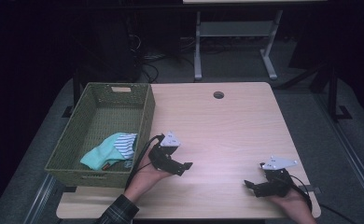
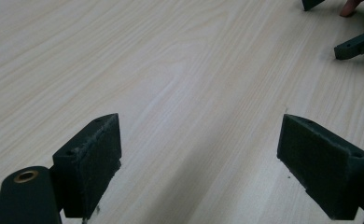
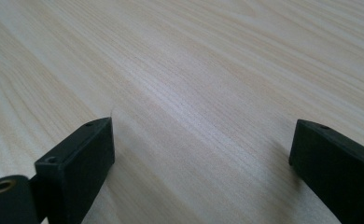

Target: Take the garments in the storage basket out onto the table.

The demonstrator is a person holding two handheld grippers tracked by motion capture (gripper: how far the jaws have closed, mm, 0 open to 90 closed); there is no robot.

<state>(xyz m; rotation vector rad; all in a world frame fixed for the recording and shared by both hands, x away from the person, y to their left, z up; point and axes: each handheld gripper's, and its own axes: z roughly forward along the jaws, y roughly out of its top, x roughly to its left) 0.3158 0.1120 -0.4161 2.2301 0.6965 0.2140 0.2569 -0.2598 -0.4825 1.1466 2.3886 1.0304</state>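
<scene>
On the light wooden table (image 1: 217, 126), my left gripper (image 1: 184, 168) rests low near the basket's right side, open, with nothing between its jaws. In the left gripper view its own tips (image 2: 199, 163) stand wide apart over bare wood, and the other gripper's jaw tips show at the top right. My right gripper (image 1: 249, 185) sits near the front right of the table, pointing left, also open and empty; in the right gripper view it (image 3: 201, 172) has its jaws wide apart over plain tabletop.
A green woven basket (image 1: 145, 116) stands at the table's left with a teal cloth (image 1: 103, 151) and a striped cloth (image 1: 125, 142) inside. A round cable hole (image 1: 218, 95) is near the far edge. Desk legs and cables lie on the floor beyond.
</scene>
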